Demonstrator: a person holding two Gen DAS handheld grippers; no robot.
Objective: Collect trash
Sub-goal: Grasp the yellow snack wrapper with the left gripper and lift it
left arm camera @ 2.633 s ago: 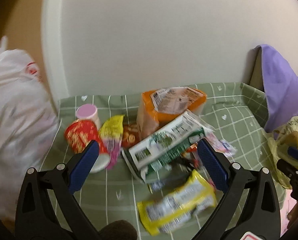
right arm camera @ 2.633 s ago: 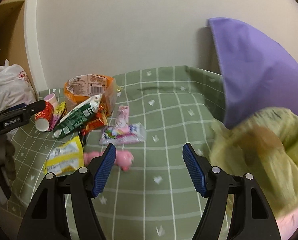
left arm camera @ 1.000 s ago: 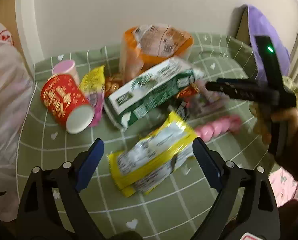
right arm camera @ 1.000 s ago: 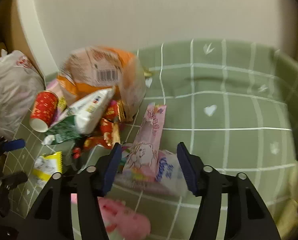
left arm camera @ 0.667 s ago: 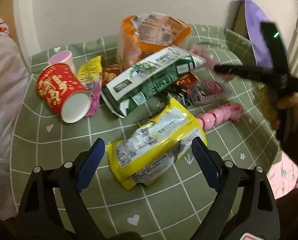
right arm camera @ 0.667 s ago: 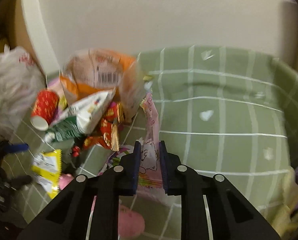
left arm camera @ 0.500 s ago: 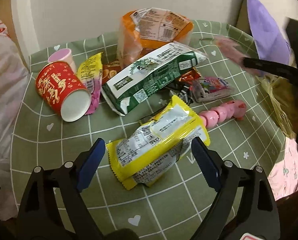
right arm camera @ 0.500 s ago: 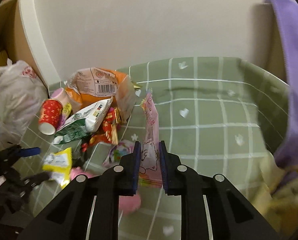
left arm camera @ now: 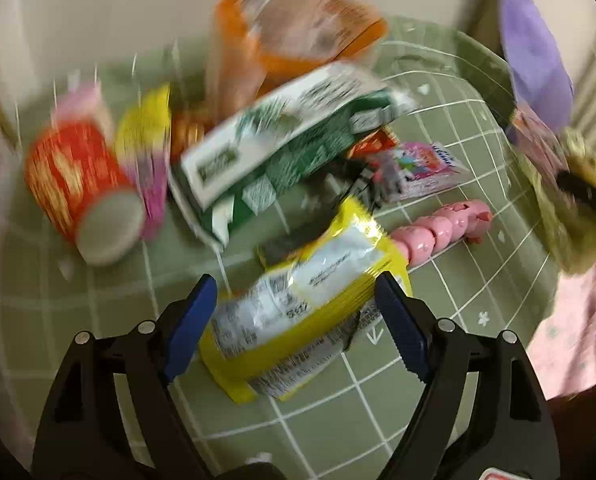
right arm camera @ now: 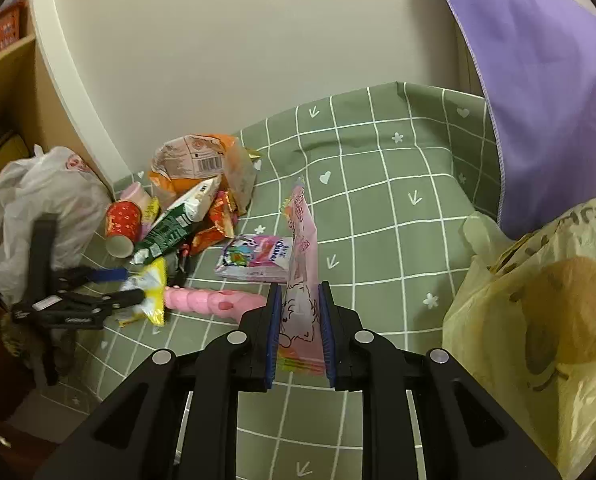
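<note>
Right wrist view showed the right hand-held gripper clamped on a pink wrapper, upright beside the yellow bag at the table's right edge, presumably for dropping in; the left hand-held gripper gaped around a yellow packet.

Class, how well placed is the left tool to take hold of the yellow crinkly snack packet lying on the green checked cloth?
Probably well placed: the left tool is open, the yellow crinkly snack packet lies between its fingers, and nothing covers it.

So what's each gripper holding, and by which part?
Right gripper pinches the pink wrapper near its lower end. Left gripper is open around the yellow packet, not gripping.
</note>
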